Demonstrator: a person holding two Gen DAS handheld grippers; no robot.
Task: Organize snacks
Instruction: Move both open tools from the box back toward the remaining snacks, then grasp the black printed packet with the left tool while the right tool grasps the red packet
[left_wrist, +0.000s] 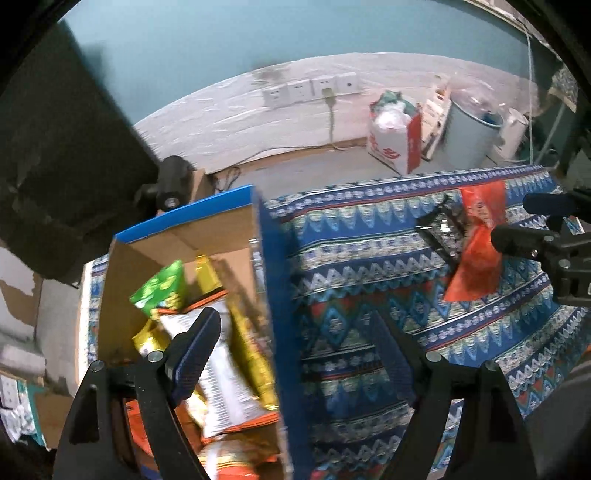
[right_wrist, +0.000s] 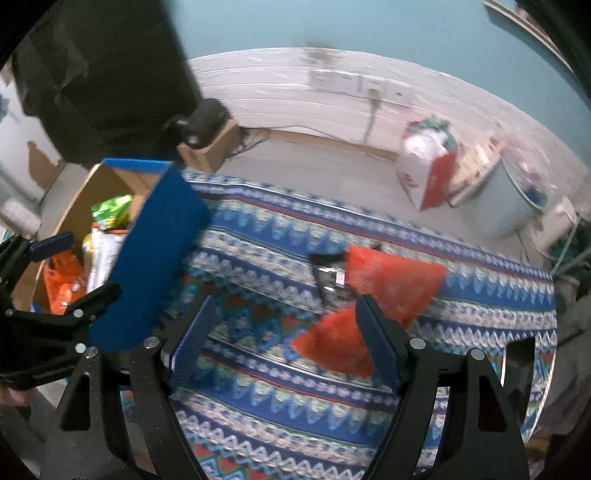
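A blue cardboard box (left_wrist: 269, 295) stands at the table's left and holds several snack packets: a green one (left_wrist: 162, 288), gold ones and a white-and-orange one (left_wrist: 221, 380). My left gripper (left_wrist: 295, 354) is open and empty, its jaws straddling the box's right wall. Two orange packets (right_wrist: 391, 280) and a dark packet (right_wrist: 328, 277) lie on the patterned tablecloth (right_wrist: 295, 406). My right gripper (right_wrist: 280, 336) is open and empty, just in front of the nearer orange packet (right_wrist: 332, 347). The box also shows in the right wrist view (right_wrist: 147, 258).
A black chair back (left_wrist: 55, 166) stands behind the box. On the floor beyond the table are a red-and-white bag (left_wrist: 395, 136), a pale round bin (left_wrist: 469, 136) and wall sockets (left_wrist: 310, 90). The table's far edge runs close behind the orange packets.
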